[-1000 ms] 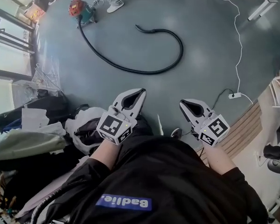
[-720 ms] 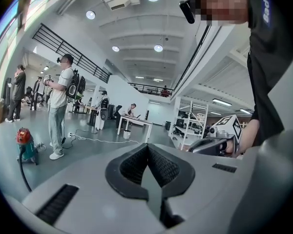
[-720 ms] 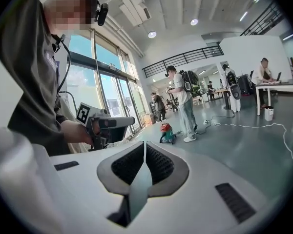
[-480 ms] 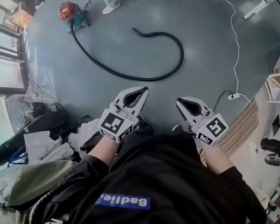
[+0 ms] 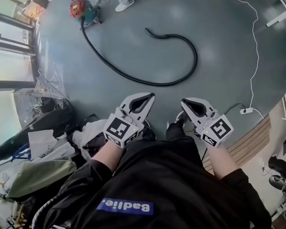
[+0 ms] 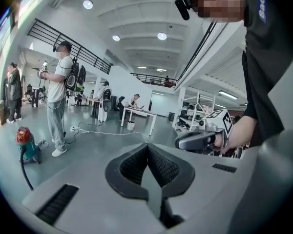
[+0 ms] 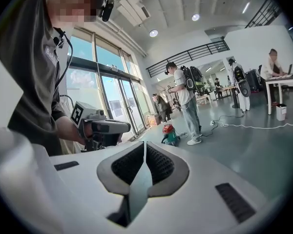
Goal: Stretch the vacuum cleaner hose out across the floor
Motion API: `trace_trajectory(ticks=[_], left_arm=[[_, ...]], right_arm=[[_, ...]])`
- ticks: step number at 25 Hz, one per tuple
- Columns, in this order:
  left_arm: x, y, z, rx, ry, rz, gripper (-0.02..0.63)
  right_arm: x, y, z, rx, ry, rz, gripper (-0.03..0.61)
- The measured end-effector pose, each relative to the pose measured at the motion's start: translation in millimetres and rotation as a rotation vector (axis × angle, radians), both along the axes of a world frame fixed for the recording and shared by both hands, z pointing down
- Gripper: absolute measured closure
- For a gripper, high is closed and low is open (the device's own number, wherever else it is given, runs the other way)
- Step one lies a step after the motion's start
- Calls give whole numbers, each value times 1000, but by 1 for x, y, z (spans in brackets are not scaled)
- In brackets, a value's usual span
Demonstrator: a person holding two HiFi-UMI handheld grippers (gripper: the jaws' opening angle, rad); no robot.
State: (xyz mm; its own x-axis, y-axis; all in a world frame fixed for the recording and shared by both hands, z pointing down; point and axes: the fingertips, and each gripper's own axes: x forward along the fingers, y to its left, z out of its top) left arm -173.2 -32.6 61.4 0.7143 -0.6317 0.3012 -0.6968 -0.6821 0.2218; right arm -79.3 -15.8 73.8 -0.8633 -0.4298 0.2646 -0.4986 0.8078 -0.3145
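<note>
Reaching the hose is judged to be the step in hand. It lies curled like a hook on the floor, well apart from both claws. One end is joined to the vacuum and the free end lies bare. The left claw and the right claw are shut tight, and nothing is held. The free end should be walked up to, gripped by one opened claw, and pulled away from the vacuum until the curl is gone. Since the earlier frame the hose is left in the same curl and the claws are kept shut. Only the view is shifted a little.
</note>
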Motion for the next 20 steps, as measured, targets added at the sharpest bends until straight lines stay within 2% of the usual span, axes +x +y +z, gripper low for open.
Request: trace_trajectory(ticks=[7, 10, 13, 20], left_arm=[[40, -48, 39, -61, -26, -61, 604], [47, -66, 58, -64, -25, -65, 604], [41, -78, 77, -69, -15, -43, 604], [0, -88, 131, -103, -28, 108, 604]], right_arm=[[64, -49, 50, -20, 70, -43, 574], [77, -61, 75, -51, 103, -36, 574], [66, -64, 93, -90, 120, -11, 574], [1, -72, 124, -110, 165, 74, 563]])
